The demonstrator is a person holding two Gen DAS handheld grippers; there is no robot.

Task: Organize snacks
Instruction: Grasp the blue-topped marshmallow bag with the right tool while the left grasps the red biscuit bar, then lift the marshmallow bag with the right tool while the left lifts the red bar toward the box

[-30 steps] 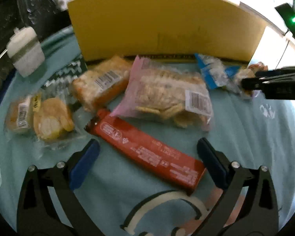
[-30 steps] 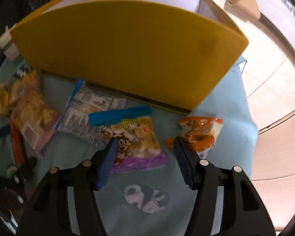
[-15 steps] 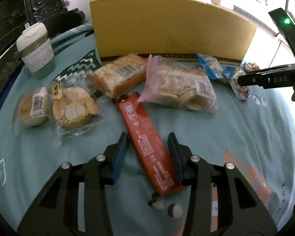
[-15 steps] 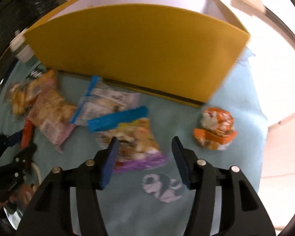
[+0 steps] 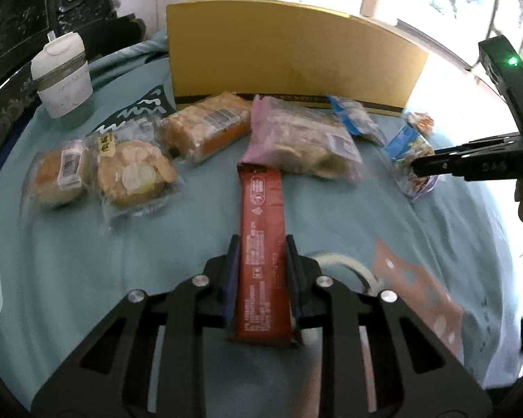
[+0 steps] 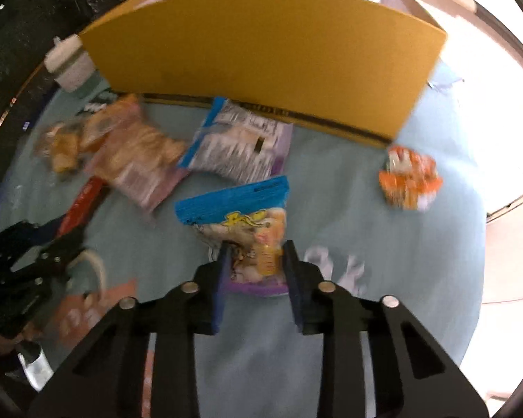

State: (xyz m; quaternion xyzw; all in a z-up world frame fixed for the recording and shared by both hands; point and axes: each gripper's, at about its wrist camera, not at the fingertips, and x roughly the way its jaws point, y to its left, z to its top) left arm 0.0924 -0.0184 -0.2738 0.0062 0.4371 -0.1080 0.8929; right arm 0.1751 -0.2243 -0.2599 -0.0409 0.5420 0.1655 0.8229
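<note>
My left gripper is shut on a long red snack bar and grips it near its near end. My right gripper is shut on a blue-topped yellow snack bag. A yellow cardboard box stands at the back; it also shows in the right wrist view. On the teal cloth lie a pink cracker bag, an orange cake pack, two wrapped pastries, a blue-and-white bag and a small orange pack.
A white lidded cup stands at the back left by the box. Dark carved furniture is behind it. The right gripper's black body crosses the right side of the left wrist view. The cloth's edge drops off at the right.
My left gripper has closed on the red bar, which now points straight ahead between the fingers. My right gripper has closed on the blue-topped bag.
</note>
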